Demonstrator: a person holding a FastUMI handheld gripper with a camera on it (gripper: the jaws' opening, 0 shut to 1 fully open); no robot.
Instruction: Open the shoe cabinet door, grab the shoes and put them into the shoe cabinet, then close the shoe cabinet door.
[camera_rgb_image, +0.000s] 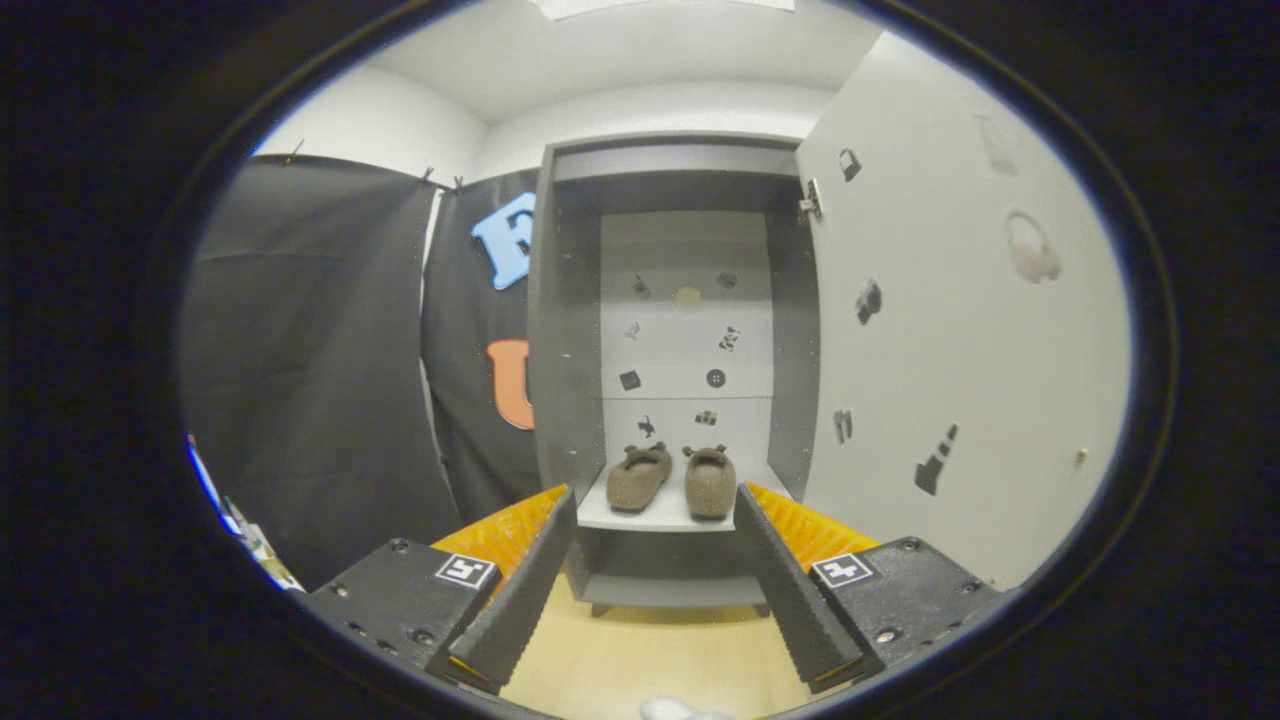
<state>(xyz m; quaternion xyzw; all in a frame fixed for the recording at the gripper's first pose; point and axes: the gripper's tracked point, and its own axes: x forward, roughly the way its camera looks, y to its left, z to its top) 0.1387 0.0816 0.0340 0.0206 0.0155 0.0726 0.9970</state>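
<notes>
Tongs (655, 500) are seen spread wide apart, with nothing gripped between the two fingers, which rise from the six o'clock side and splay toward eleven and one o'clock. A square printed marker (466, 571) is fixed on the block behind one finger, and a matching marker (842, 570) on the block behind the other. Pale wooden floor (640, 660) is seen under the open gap, and a small white object, too little of which is visible to be named, lies at six o'clock. Just beyond the fingertips, at twelve o'clock from the gap, the shoe cabinet (560, 330) stands with its interior exposed. A pair of brown slippers (672, 480) is set side by side on the low white shelf (640, 517) inside it, well apart from both fingers; the two slippers lie close together, but contact between them cannot be told. The white back panel (687, 255) above them is dotted with small dark stickers. The shoe cabinet door (950, 330), white and bearing similar dark stickers, is swung open at three o'clock, hinged to the cabinet's upper corner. Black booth cloth (310, 400) hangs at nine o'clock, beside the cabinet's grey side wall.
</notes>
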